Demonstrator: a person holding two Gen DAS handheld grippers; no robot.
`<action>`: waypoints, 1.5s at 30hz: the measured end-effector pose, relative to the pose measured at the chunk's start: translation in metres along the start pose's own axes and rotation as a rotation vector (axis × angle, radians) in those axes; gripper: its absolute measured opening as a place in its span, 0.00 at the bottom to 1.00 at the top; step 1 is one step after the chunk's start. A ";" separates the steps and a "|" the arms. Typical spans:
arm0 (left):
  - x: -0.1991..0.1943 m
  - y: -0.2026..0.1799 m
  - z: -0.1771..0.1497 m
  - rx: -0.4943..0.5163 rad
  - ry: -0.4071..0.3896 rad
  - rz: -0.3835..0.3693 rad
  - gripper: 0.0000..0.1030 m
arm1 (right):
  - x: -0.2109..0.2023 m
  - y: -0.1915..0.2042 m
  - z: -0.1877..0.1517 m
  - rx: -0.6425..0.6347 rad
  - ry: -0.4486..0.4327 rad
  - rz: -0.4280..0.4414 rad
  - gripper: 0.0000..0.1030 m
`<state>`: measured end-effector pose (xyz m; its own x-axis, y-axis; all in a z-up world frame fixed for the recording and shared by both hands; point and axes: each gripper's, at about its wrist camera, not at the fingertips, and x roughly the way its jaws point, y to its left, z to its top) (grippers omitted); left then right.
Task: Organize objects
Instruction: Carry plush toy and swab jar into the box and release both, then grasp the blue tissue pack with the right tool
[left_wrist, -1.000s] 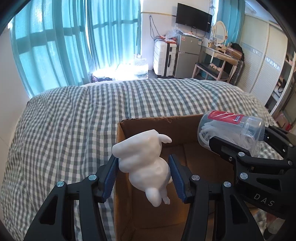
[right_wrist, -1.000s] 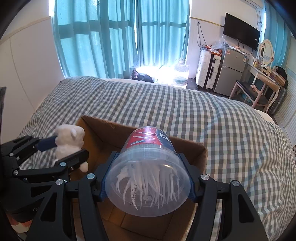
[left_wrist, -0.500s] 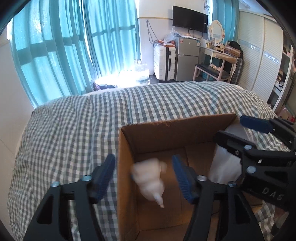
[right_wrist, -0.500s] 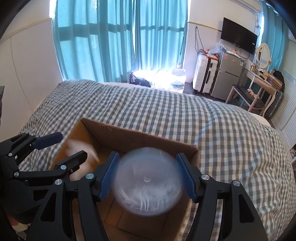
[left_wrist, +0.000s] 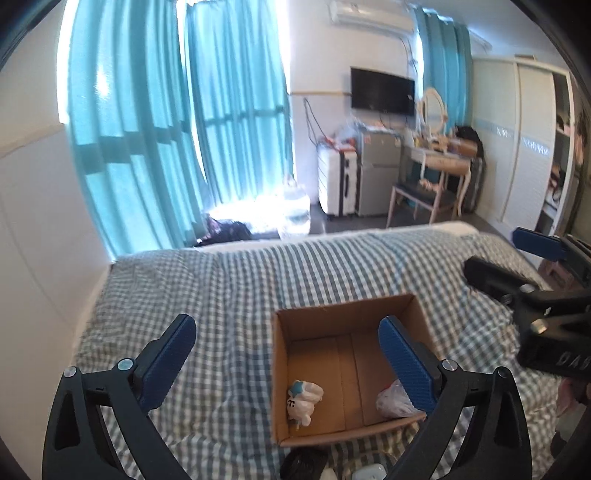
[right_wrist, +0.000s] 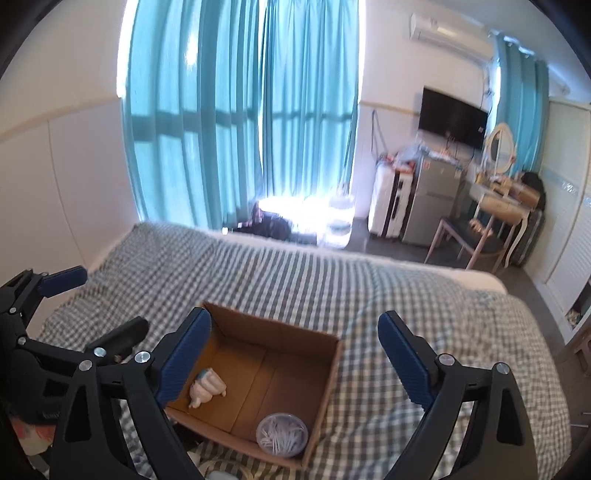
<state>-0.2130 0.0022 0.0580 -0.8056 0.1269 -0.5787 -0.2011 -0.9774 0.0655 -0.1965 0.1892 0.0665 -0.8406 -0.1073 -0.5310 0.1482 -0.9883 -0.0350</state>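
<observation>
An open cardboard box (left_wrist: 343, 314) sits on the checked bed; it also shows in the right wrist view (right_wrist: 280, 328). A white plush toy (left_wrist: 303, 399) lies in its near left corner, also in the right wrist view (right_wrist: 207, 387). A clear jar of white picks (right_wrist: 282, 434) lies in the near right corner, partly hidden behind a finger in the left wrist view (left_wrist: 393, 400). My left gripper (left_wrist: 286, 356) is open and empty, raised above the box. My right gripper (right_wrist: 293, 354) is open and empty, raised above the box too.
The grey checked bedspread (left_wrist: 229, 295) surrounds the box. Small dark and white items (left_wrist: 306, 463) lie on the bed just in front of the box. Beyond the bed are teal curtains (right_wrist: 240, 110), a fridge (right_wrist: 428, 203), a chair and a dressing table (left_wrist: 439, 162).
Both grippers opened and let go; the plush toy and the jar dropped into the box. Both grippers then rose and pulled back from the box.
</observation>
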 end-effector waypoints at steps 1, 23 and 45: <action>-0.013 0.004 0.002 -0.007 -0.014 0.006 1.00 | -0.013 0.001 0.002 0.001 -0.016 -0.003 0.93; -0.123 0.050 -0.092 -0.110 -0.023 0.128 1.00 | -0.112 0.033 -0.093 -0.037 0.008 0.032 0.97; 0.022 0.052 -0.240 -0.177 0.352 0.115 1.00 | 0.051 0.098 -0.246 -0.084 0.485 0.219 0.86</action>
<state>-0.1078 -0.0868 -0.1465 -0.5716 -0.0204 -0.8203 0.0029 -0.9997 0.0229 -0.0961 0.1133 -0.1723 -0.4509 -0.2281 -0.8629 0.3512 -0.9341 0.0634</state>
